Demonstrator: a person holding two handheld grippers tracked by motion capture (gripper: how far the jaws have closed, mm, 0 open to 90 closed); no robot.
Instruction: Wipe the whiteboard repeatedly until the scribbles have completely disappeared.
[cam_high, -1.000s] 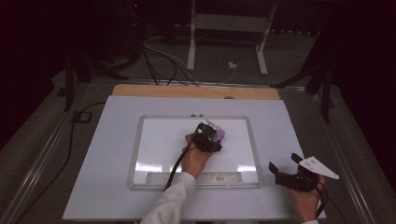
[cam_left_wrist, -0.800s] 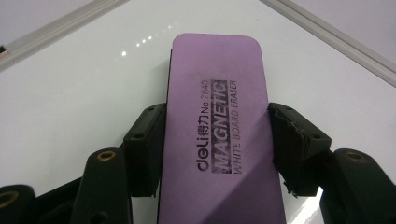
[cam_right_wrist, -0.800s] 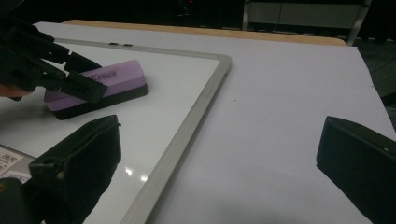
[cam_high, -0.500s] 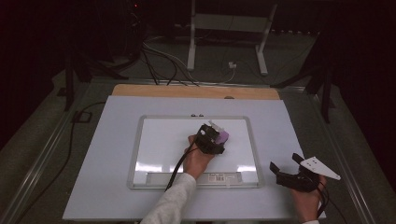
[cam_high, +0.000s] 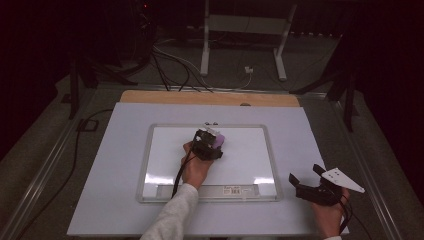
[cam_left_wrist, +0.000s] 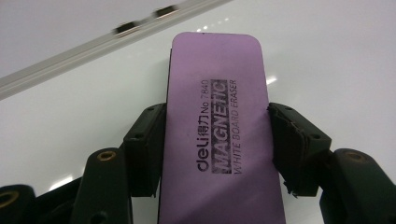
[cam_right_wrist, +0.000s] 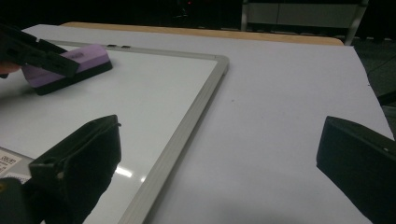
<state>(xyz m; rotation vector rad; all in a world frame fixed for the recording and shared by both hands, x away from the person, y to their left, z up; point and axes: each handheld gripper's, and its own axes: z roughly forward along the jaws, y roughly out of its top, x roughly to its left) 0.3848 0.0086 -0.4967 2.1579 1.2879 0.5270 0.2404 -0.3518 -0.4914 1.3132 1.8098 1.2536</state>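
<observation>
From the high view, the left tongs (cam_high: 214, 145) hold the purple eraser (cam_high: 218, 139) flat on the whiteboard (cam_high: 250, 155), near its far frame edge; the right tongs (cam_high: 306, 184) rest off the whiteboard's near right corner. In the left gripper view both pads clamp the eraser (cam_left_wrist: 217, 135) across its width, its long axis running ahead over glossy white. In the right gripper view the right tongs (cam_right_wrist: 217, 161) gape empty over the matte bench (cam_right_wrist: 289, 93).

- Lab or test studio, not a home.
- Dark room; light falls on the bench (cam_high: 125, 210) alone.
- White sheet (cam_high: 310, 150) covers the bench, wood edge (cam_high: 210, 98) at the far side.
- Loose cables (cam_high: 170, 60) on the grey floor (cam_high: 125, 75) beyond the bench, far ahead of the left tongs (cam_high: 209, 145).
- White metal stand legs (cam_high: 205, 45) and dark tripod legs (cam_high: 345, 85) past the bench.
</observation>
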